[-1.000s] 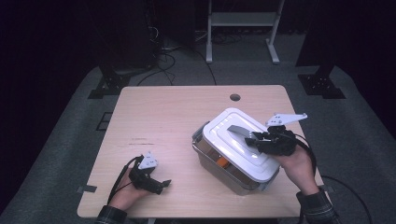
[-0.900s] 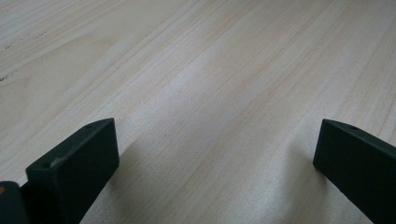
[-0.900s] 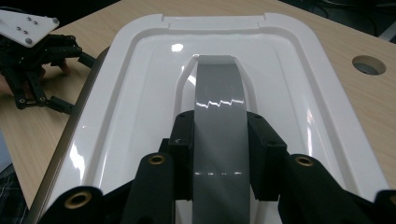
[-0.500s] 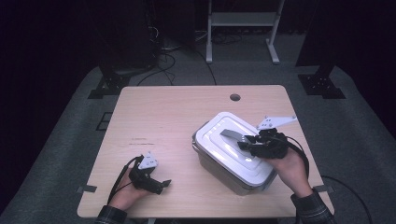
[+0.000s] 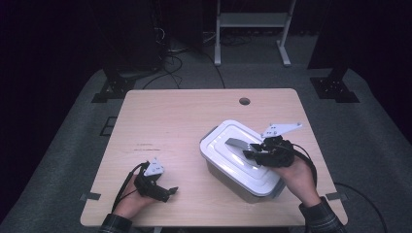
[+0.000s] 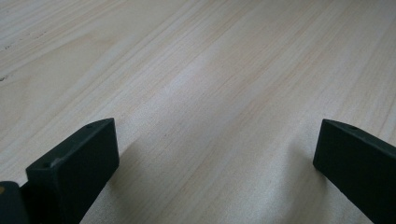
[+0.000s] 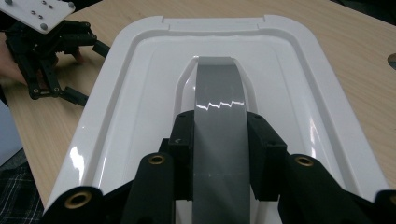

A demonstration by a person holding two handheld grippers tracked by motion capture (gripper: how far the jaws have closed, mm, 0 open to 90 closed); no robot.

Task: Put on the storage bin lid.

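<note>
Lidded container (image 5: 241,164), white lid on a grey body, sits on the right half of the tabletop (image 5: 180,121), turned at an angle to the tabletop edges, near the front right corner. Lid (image 7: 140,107) is white plastic with a raised rim and a recessed centre. Grey handle (image 7: 218,135) arches across that recess, running along the lid's length.

Right tool (image 5: 252,153) is over the lid in the high view, held by the person's right hand (image 5: 297,175), plaid sleeve at the bottom edge. Grey three-cornered plate sits on top of it, cable trailing back toward the wrist. In the right gripper view its two black jaws are clamped on the grey handle, one on each side, touching it at about mid-length. Handle end toward the far side of the lid is free.

Left tool (image 5: 167,191) rests low over the front left part of the tabletop, well apart from the container, held by the left hand (image 5: 132,204). Left gripper view: jaws spread wide apart, bare light wood grain between them, nothing held. Same tool also appears at the top left of the right gripper view (image 7: 79,74), just beside the lid's edge in that view, jaws apart.

Round hole (image 5: 244,101) in the tabletop near the far edge. Dark floor with cables and stand legs beyond the tabletop.
</note>
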